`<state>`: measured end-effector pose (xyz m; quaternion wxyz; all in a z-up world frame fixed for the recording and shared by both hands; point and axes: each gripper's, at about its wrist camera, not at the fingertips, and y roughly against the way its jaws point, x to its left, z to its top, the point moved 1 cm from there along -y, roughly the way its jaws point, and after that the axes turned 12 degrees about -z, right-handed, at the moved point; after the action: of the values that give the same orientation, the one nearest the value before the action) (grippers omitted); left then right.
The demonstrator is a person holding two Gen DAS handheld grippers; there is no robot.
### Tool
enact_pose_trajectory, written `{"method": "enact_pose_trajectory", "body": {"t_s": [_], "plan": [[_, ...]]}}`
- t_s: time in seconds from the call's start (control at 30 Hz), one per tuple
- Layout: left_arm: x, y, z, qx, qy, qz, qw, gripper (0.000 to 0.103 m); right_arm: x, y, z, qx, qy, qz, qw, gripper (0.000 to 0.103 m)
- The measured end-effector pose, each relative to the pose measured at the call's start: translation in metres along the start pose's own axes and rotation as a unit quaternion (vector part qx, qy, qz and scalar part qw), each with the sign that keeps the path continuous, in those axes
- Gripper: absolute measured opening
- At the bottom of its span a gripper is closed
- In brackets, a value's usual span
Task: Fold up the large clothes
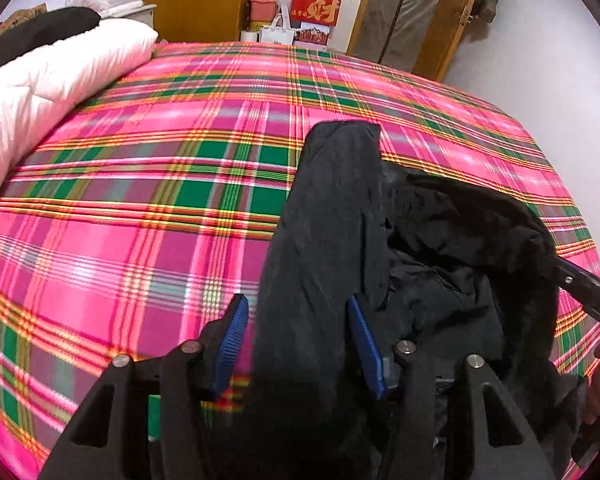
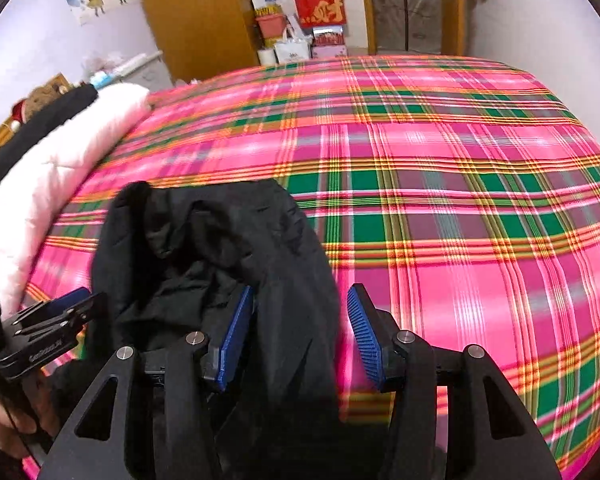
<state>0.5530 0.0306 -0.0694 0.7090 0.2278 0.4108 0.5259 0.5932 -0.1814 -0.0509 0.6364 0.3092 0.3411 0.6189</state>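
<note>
A black padded jacket [image 1: 440, 264] lies bunched near the front edge of a bed with a pink and green plaid sheet [image 1: 160, 200]. A long fold of it [image 1: 324, 232] runs between the blue pads of my left gripper [image 1: 296, 344], whose jaws stand wide apart around it. In the right wrist view the jacket [image 2: 204, 248] drapes between the pads of my right gripper [image 2: 300, 332], also wide open. The right gripper's arm shows at the right edge of the left wrist view [image 1: 592, 300], and the left gripper shows at the left of the right wrist view [image 2: 52, 320].
A white quilt [image 1: 48, 92] with a dark garment [image 1: 36, 32] on it lies along the bed's left side. A wooden wardrobe [image 1: 192, 0], stacked boxes and bags [image 1: 300, 12] and a door frame [image 1: 440, 16] stand beyond the far edge of the bed.
</note>
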Motion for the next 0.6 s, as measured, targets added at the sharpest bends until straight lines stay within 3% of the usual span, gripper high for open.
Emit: {"method": "enact_pose_trajectory", "body": {"t_s": [0.03, 0.07, 0.1, 0.2, 0.33, 0.6], "plan": [[-0.001, -0.002, 0.001, -0.001, 0.000, -0.006, 1.0000, 0.028, 0.001, -0.005, 0.002, 0.004, 0.004, 0.001, 1.000, 0.050], [-0.002, -0.003, 0.000, -0.003, -0.002, -0.012, 0.9999, 0.013, 0.003, -0.006, 0.002, 0.004, 0.007, 0.007, 1.000, 0.030], [-0.004, -0.002, -0.001, -0.004, -0.006, -0.017, 0.9998, 0.008, 0.006, -0.004, 0.000, 0.007, 0.014, 0.009, 1.000, 0.009], [-0.012, 0.015, -0.005, -0.028, -0.023, -0.026, 0.9990, 0.004, 0.007, 0.017, -0.003, -0.018, 0.016, 0.020, 1.000, 0.008], [-0.017, 0.067, -0.016, -0.074, -0.020, -0.054, 0.9956, 0.004, -0.006, 0.072, -0.014, -0.057, -0.008, 0.059, 0.997, 0.007], [-0.024, 0.185, -0.075, -0.145, -0.009, -0.107, 0.9835, 0.004, -0.040, 0.170, -0.080, -0.090, -0.068, 0.109, 0.988, 0.007]]}}
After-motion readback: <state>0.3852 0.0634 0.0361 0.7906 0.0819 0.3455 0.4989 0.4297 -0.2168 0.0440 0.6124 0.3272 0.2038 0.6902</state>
